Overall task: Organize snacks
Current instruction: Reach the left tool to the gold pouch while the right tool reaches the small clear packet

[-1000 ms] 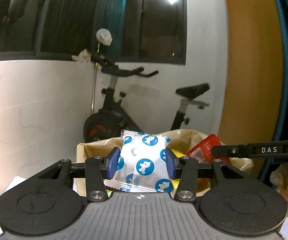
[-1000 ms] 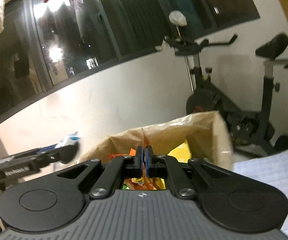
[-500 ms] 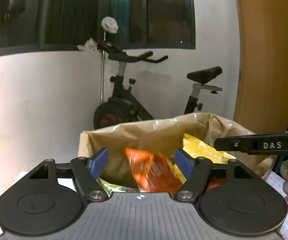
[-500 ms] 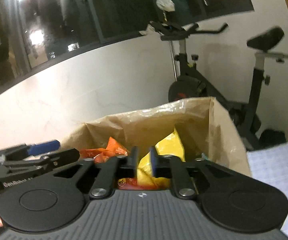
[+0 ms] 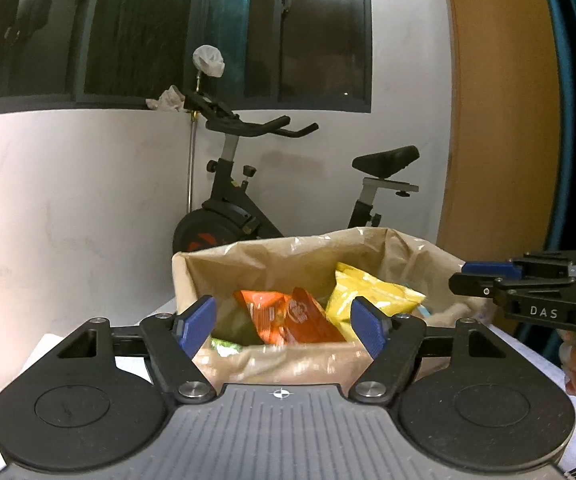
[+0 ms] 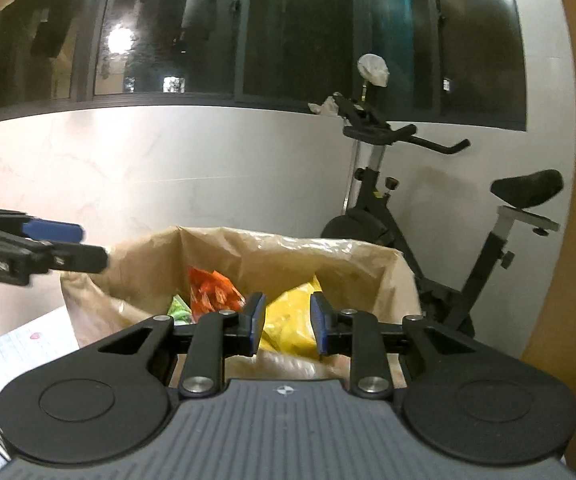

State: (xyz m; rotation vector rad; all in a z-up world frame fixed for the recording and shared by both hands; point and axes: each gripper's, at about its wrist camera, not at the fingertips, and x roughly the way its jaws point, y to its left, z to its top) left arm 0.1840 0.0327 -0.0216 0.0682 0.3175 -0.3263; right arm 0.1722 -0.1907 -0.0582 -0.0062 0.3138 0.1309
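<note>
The left claw [image 5: 283,326] is spread wide with nothing between its blue pads [image 5: 197,322]. Just ahead of it stands the brown paper bag [image 5: 247,264], holding an orange snack packet [image 5: 292,314] and a yellow snack packet [image 5: 368,294]. The right claw [image 6: 285,322] is parted a little and empty, facing the bag's near rim. Beyond the bag stands an exercise bike [image 6: 404,216].
</note>
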